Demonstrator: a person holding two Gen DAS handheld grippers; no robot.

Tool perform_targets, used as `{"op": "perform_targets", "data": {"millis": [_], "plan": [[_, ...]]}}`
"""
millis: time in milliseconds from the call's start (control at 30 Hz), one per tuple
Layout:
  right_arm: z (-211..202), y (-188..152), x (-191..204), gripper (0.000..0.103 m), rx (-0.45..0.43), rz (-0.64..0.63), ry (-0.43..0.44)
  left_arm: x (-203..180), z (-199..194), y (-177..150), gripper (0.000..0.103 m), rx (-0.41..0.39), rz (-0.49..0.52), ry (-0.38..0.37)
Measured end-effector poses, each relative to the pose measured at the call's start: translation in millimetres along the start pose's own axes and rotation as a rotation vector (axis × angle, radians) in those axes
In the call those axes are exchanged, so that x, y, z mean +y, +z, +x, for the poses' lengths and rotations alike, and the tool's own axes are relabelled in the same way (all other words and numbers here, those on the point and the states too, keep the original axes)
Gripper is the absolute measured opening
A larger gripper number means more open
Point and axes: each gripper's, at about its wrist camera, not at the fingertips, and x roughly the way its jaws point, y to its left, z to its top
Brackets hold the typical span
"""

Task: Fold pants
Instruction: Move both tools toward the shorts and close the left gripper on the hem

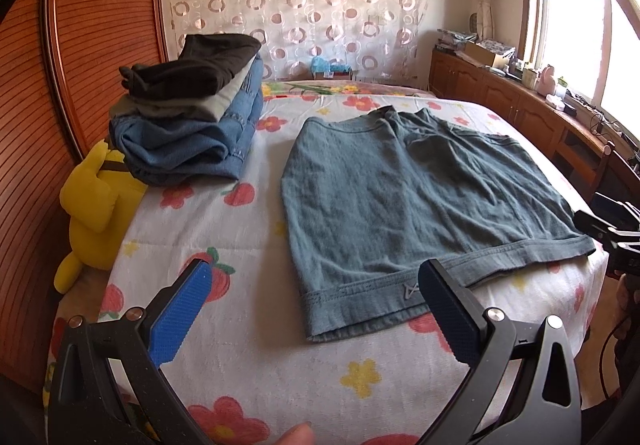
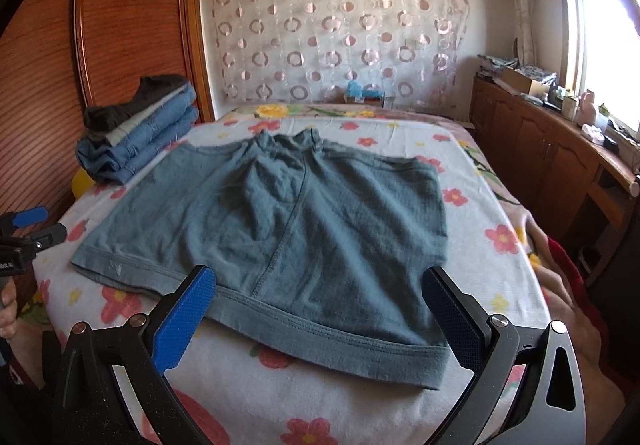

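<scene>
A bed (image 1: pixel 248 357) covered by a flowered sheet was seen in a room with a wooden wardrobe (image 1: pixel 100 57) and a circle-patterned curtain (image 2: pixel 340 29). The teal pants (image 2: pixel 280 213) were spread flat at mid-bed, beside a stack of folded clothes (image 1: pixel 192 121). The left gripper (image 1: pixel 316 293) and right gripper (image 2: pixel 320 297) were held with jaws spread wide, nothing gripped.

You see daylight from the overexposed bright window (image 1: pixel 576 29) at right, soft shadows, strong fisheye bending and dark corners at the edges.
</scene>
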Motion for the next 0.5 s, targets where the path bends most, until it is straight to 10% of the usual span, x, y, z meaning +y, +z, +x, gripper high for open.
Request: {"op": "perform_targets", "data": {"millis": [500], "plan": [[0.8,-17.8,-2.1,0.103,0.123,-0.014,-0.008,16.3,16.3,-16.9,0.103,0.083,-0.027,-0.009]]}}
